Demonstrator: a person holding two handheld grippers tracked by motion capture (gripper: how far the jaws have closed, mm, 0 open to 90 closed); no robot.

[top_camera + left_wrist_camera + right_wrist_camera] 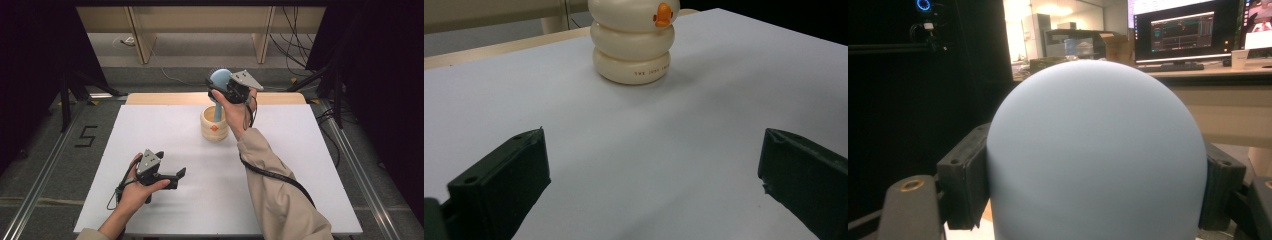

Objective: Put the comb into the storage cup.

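A cream ringed holder (214, 126) with a small orange beak (663, 14) stands at the back middle of the white table (300, 165). A pale blue brush (220, 77) with a round head stands with its handle in that holder. My right gripper (216, 85) is shut on the brush's head, and the black pads (964, 185) press on both sides of the blue dome (1096, 150). My left gripper (177, 178) rests low at the front left, pointing right toward the holder (631, 45). It is open (651, 150) with nothing between its jaws.
A wooden strip (165, 98) runs along the table's back edge. Beyond it are shelf legs (142, 45) and loose cables (295, 55). Metal rails (47, 165) flank the table. A desk with a lit monitor (1183, 30) stands beyond the brush.
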